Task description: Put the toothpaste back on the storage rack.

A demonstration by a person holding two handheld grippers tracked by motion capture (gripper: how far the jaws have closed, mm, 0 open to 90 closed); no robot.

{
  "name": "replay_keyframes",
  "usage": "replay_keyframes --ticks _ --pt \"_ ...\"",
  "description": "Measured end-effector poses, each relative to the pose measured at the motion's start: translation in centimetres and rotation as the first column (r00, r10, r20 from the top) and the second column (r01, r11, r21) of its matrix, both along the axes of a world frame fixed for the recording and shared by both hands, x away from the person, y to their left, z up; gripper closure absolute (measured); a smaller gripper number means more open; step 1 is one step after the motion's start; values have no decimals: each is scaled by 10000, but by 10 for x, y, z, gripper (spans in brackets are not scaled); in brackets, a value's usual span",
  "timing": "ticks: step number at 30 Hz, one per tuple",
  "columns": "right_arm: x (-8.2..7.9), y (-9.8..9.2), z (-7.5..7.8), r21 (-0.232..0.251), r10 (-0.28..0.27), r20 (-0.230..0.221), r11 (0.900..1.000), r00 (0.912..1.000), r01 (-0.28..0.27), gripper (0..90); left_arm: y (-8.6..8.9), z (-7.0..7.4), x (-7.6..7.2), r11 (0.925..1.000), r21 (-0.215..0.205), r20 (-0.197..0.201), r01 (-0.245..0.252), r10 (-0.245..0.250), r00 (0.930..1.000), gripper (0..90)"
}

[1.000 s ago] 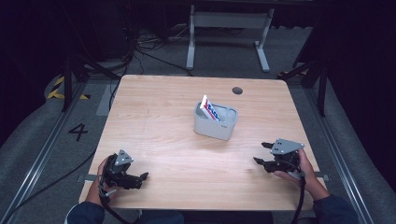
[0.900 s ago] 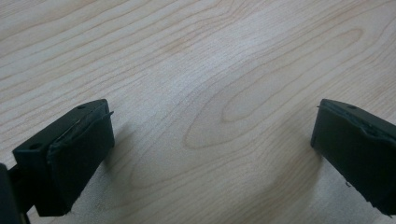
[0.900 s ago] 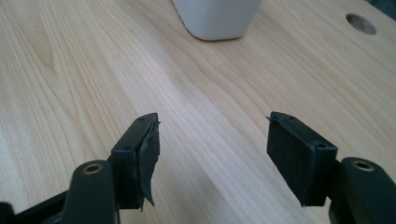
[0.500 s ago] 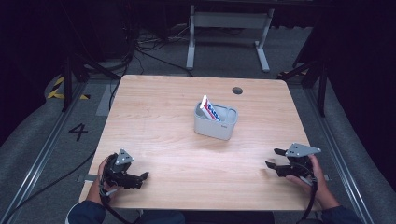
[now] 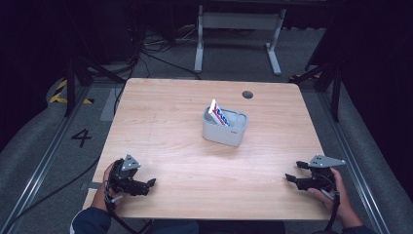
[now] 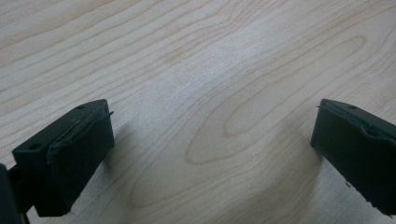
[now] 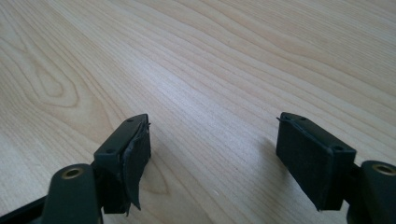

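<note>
A grey bin (image 5: pixel 225 127) stands near the middle of the wooden table (image 5: pixel 175 112), with a white, red and blue packet (image 5: pixel 218 114) leaning upright inside it. My left gripper (image 5: pixel 148 184) rests at the table's front left corner, open, with bare wood between its jaws (image 6: pixel 212 140). Held in a hand at the front right edge, my right gripper (image 5: pixel 293 173) is also open and holds nothing. Its jaws have just been opening, and in the right gripper view (image 7: pixel 212 149) there is wood grain alone between them.
A round cable hole (image 5: pixel 248 94) sits near the table's far right corner. Beyond the far edge stands a white metal frame (image 5: pixel 238 22) with cables on the dark floor. A rail and a painted number 4 (image 5: pixel 81 137) lie left of the table.
My right gripper has moved right and toward the front edge, sinking closer to the table, and its jaws stand wider apart. The left gripper has stayed in place.
</note>
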State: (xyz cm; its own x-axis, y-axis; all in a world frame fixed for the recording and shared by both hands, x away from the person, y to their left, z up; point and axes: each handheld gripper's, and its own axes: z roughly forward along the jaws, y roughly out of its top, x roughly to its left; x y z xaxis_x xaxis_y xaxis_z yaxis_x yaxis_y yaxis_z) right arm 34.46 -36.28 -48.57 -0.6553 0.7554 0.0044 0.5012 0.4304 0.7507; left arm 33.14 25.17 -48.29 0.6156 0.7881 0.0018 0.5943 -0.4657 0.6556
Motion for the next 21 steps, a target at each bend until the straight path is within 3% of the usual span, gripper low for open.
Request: replay_keyframes --ticks 21 --pt "1 -1 0 -46 -104 -72 9999 9999 104 221 -4 0 1 9995 -91 -110 -290 289 9995 0"
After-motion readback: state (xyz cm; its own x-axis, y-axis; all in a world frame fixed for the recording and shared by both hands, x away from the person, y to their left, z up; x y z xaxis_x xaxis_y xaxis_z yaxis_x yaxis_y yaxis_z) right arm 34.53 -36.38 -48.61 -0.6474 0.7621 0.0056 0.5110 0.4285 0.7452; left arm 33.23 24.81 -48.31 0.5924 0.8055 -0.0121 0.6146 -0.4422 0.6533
